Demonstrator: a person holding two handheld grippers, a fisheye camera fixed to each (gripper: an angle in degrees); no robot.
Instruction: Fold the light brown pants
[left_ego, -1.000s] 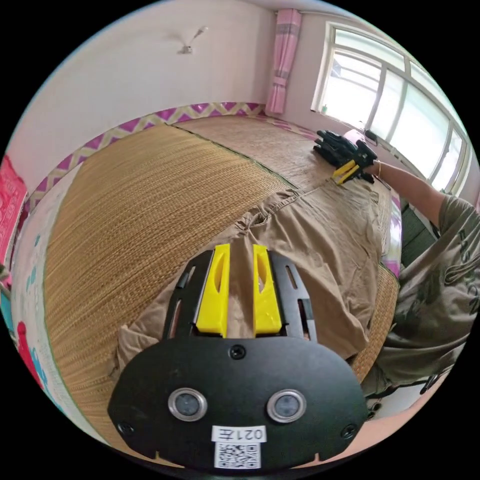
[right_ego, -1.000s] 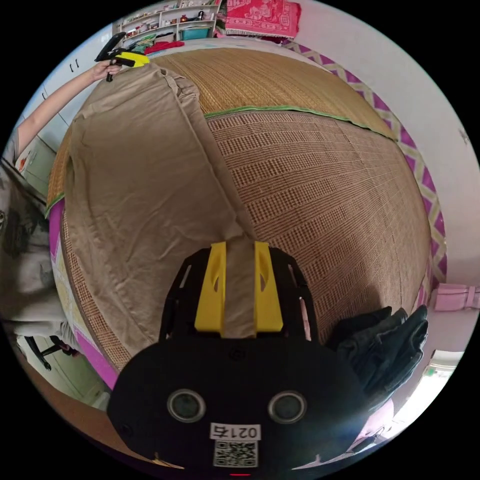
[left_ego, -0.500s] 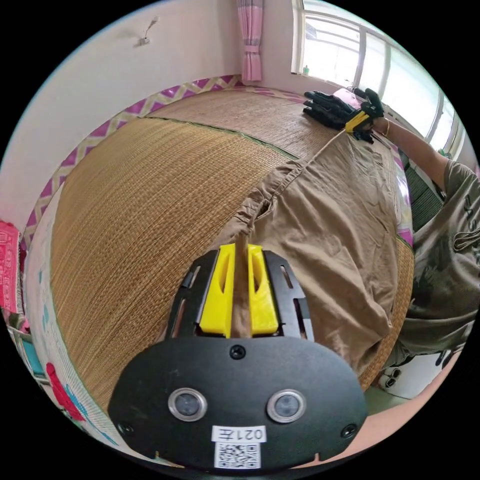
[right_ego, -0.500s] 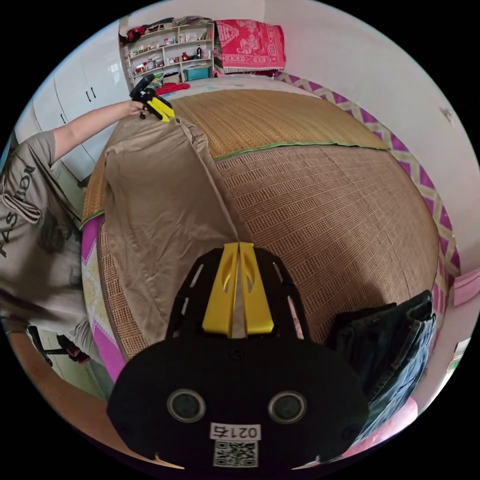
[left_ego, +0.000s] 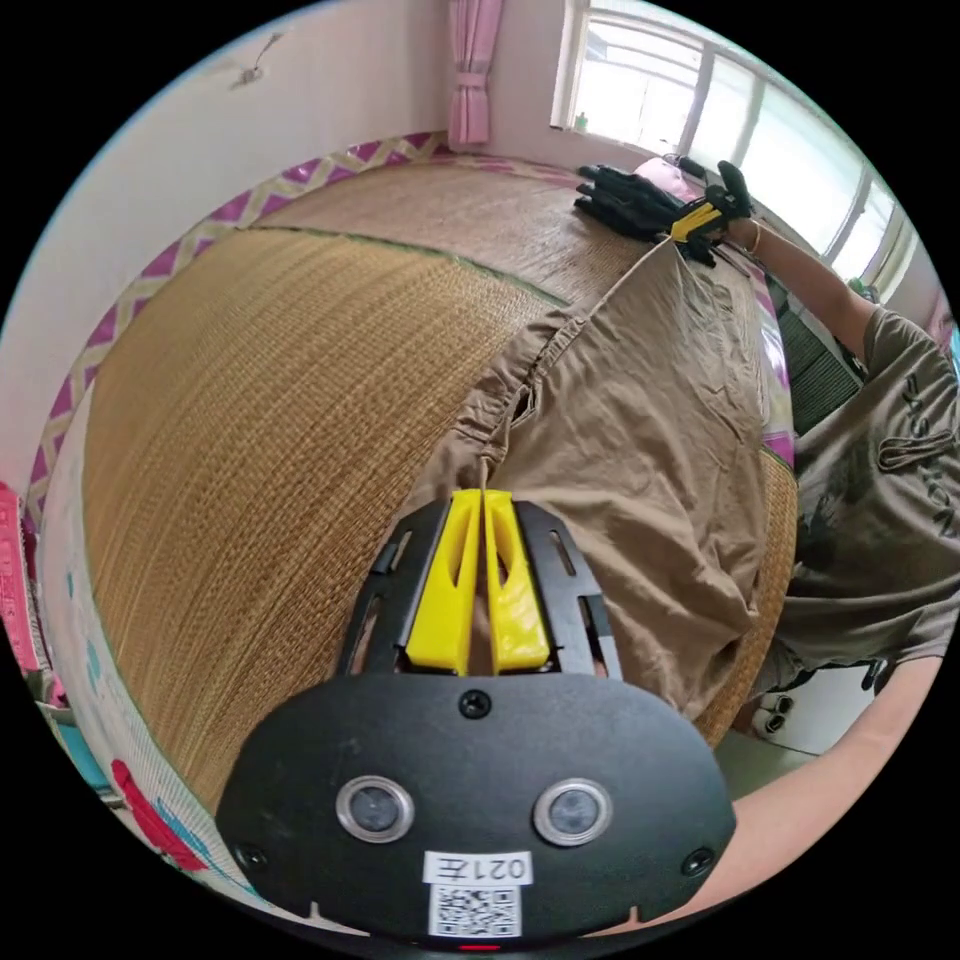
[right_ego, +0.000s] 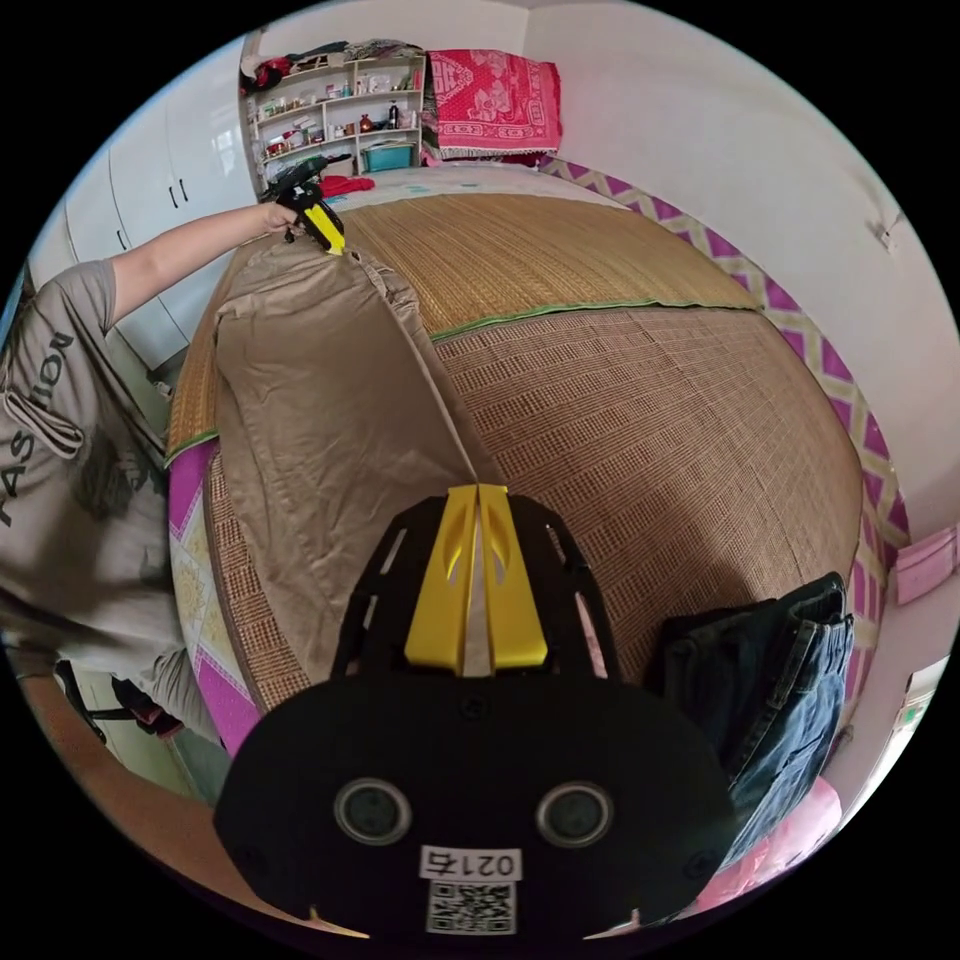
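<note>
We are holding the light brown cotton pants (left_ego: 640, 420) stretched long across the woven straw mat (left_ego: 270, 400) of the bed, near its edge. In the left gripper view, our left gripper (left_ego: 483, 497) is pinching the waistband end, its yellow jaws pressed together on a thin ridge of cloth; the waistband itself is disappearing behind the black gripper body, so we cannot make out how much fabric is caught. In the right gripper view, our right gripper (right_ego: 478, 492) is clamping the far end of the pants in the same way, with a narrow strip of cloth showing between the closed jaws. The near edge of the pants is draping over the mat's side, cut off from sight. A folded pair of dark blue jeans (right_ego: 770, 670) is lying just beside the right gripper, partly hidden by its body.
</note>
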